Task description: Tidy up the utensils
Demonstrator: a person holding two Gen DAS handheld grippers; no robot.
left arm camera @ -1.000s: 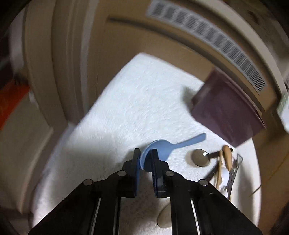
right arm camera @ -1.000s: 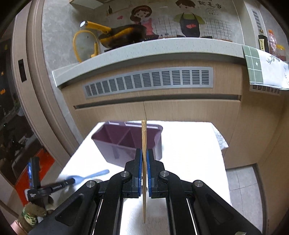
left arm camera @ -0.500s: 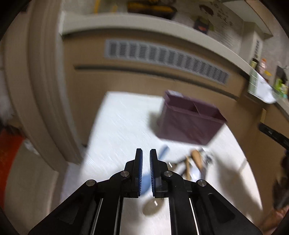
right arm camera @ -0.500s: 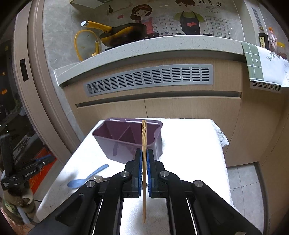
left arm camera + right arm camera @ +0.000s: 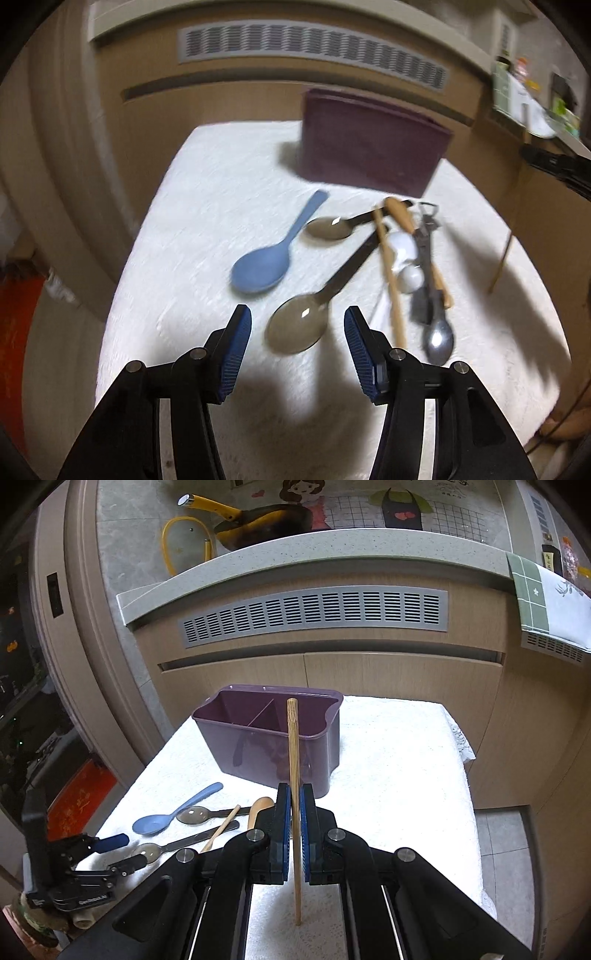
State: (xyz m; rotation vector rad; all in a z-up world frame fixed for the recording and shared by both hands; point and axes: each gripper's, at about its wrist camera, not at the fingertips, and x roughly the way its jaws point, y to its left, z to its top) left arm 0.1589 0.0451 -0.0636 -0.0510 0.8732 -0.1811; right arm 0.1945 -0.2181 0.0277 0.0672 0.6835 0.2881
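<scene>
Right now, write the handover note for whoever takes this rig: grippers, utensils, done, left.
Left gripper: jaws opening, nothing between them, above the large clear spoon.
Right gripper: shut on a wooden chopstick, held upright in front of the purple holder.
Loose on the white towel: blue spoon, small clear spoon, second chopstick, white spoon, metal spoon, wooden-handled utensil.
Done: nothing visible in the compartments that show.
Left: drop the chopstick in, then everything else.
</scene>
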